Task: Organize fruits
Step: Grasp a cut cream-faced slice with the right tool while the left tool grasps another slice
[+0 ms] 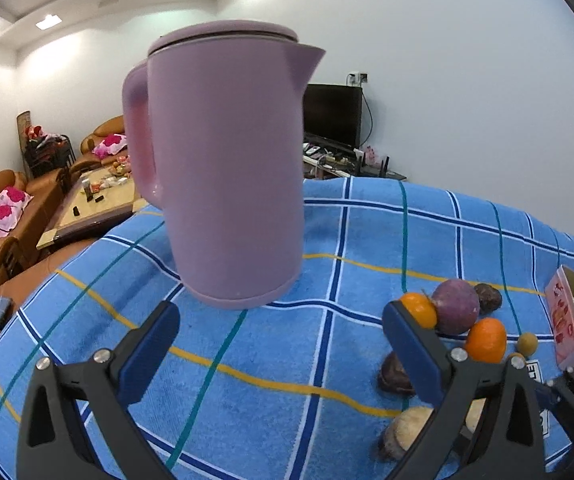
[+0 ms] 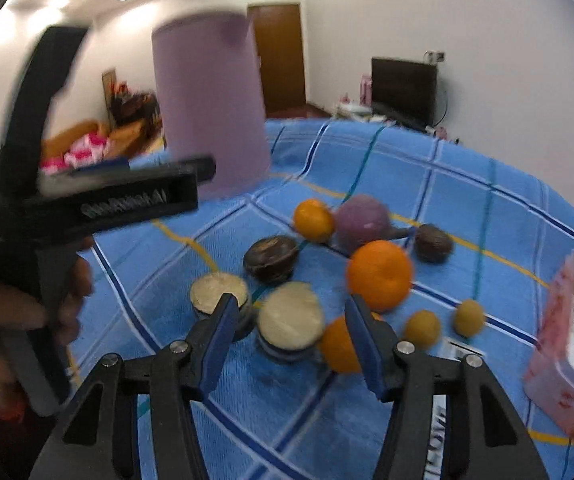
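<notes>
Blue checked cloth [image 2: 447,184] fills the lower half of both views, soft terry by the look of it, and the fruit sits bunched at centre right of the right wrist view. Right gripper [image 2: 287,316] hangs with its jaws spread wide and nothing between them, low over a pale cut half [image 2: 290,316] with a flat, matte face; a second half [image 2: 219,286] lies just left of it. Round, glossy oranges are scattered through the pile: a big one [image 2: 379,274], a smaller one [image 2: 313,219] further back, and a third [image 2: 341,346] partly behind the right finger. Dark wrinkled fruit [image 2: 271,258] sits mid-pile, a smooth purple ball [image 2: 361,222] behind it, two little tan rounds [image 2: 469,317] at the right. Pink box [image 2: 559,352] stands open at the right edge, probably where all this goes. Left gripper [image 1: 281,344] is spread too, empty, pointing at a smooth lilac kettle [image 1: 227,168] that dominates the upper centre of its view. My read: sorting is only beginning, nothing is grasped yet. Next move calls for dropping over that cut half and closing gently, since round neighbours will roll if nudged.
</notes>
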Available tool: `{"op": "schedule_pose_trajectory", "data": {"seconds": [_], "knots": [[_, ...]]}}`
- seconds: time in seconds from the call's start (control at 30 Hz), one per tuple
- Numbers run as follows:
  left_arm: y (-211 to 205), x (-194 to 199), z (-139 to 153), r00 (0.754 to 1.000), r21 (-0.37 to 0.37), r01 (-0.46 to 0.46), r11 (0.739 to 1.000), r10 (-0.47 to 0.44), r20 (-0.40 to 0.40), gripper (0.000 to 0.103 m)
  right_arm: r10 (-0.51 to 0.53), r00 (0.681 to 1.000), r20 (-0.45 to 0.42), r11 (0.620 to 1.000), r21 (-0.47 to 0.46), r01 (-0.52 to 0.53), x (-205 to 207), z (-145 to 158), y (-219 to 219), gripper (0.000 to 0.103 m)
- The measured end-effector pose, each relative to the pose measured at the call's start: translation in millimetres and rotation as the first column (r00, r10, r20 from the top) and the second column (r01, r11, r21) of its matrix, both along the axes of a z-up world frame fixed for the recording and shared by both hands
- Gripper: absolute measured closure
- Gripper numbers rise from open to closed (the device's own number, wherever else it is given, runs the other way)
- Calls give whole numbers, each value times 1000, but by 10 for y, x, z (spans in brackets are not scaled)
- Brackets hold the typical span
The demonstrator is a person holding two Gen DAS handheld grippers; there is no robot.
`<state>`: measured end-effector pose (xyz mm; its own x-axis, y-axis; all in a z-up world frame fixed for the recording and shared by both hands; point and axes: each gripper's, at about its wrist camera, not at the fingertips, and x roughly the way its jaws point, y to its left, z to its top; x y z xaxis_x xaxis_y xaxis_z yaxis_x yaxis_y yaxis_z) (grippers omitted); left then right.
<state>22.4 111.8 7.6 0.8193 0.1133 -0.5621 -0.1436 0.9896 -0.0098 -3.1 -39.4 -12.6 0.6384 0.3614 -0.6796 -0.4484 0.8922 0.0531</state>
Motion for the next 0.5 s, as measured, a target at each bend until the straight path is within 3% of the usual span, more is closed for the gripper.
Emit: {"op": "schedule_pose_trajectory", "data": {"seconds": [0.13, 0.3, 0.5], "knots": [[-2, -19, 26, 1000, -12, 10, 1000, -10, 15, 0, 29, 999, 24, 999, -22, -29, 69, 18, 85, 45], [3, -32, 47, 999, -41, 37, 998, -36, 20, 0, 80, 996, -40, 996, 37, -79, 103, -9, -92, 50], [20, -22, 18, 999, -44, 35, 998, -35, 15, 0, 134, 991, 3, 989, -60, -133, -3, 39, -21, 60]]}}
